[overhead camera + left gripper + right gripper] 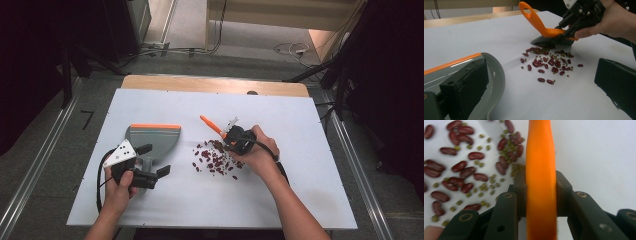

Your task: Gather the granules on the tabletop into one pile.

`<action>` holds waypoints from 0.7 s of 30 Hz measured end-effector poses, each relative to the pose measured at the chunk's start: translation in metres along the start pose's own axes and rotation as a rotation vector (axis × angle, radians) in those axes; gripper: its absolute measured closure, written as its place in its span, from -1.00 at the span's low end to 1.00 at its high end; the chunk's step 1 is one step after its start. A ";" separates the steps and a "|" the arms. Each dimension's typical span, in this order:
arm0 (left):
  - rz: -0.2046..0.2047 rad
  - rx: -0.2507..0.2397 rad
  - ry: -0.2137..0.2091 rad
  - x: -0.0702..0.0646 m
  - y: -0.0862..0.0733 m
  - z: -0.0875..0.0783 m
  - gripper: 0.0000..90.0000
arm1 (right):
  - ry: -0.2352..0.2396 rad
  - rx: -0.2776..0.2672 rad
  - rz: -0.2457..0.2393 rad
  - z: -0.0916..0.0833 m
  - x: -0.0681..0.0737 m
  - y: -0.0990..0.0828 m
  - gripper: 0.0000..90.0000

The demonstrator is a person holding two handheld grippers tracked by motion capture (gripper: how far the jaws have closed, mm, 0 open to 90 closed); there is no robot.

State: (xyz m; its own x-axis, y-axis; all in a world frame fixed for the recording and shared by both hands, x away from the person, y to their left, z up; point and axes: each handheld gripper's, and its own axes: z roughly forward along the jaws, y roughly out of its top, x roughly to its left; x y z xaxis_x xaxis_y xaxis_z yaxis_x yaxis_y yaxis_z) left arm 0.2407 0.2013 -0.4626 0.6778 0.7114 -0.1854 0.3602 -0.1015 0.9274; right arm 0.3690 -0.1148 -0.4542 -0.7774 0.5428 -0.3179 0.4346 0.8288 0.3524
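Small brush [549, 35] w/ orange handle and dark bristle head: right gripper [235, 138] clamped tight on the handle, jaws pressing both sides of the orange plastic (clear in right gripper view [540, 195]). Bristles sit on the bench at the far edge of the bean pile, handle angling up and away from the gripper.

Beans [547, 63]: glossy dark-red kidney beans mixed w/ tiny round green ones, loose scatter just under and on the dustpan side of the right gripper, between it and the left gripper.

Dustpan [151, 139]: grey plastic, orange strip on its far edge, flat, curved walls. Left gripper [150, 162] straddles its handle end, one jaw over the pan, the other off to the side; can't tell if it's actually pinching the handle or just resting there.

Step in hand, prob: sweep beans toward the pan. To do well: keep bristles flat on the bench, short low strokes, light pressure – round green ones will roll and skip off smooth white surface [300, 190] if flicked. Pan lip should face the pile and sit flush, else small beans slide under.
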 end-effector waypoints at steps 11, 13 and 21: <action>0.001 -0.002 0.003 0.001 0.000 -0.001 -1.00 | 0.042 -0.021 -0.032 -0.011 0.013 -0.006 0.52; 0.002 -0.005 0.002 0.001 0.000 -0.001 -1.00 | -0.006 -0.036 -0.039 -0.014 0.009 -0.004 0.53; -0.002 -0.012 0.006 0.002 0.001 -0.002 -1.00 | 0.115 -0.205 0.083 -0.053 0.003 0.001 0.53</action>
State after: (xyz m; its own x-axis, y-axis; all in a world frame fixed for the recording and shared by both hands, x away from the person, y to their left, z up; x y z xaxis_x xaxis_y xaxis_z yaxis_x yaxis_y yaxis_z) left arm 0.2411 0.2044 -0.4616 0.6729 0.7161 -0.1853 0.3541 -0.0919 0.9307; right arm 0.3432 -0.1194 -0.4076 -0.7945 0.5791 -0.1827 0.4069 0.7310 0.5478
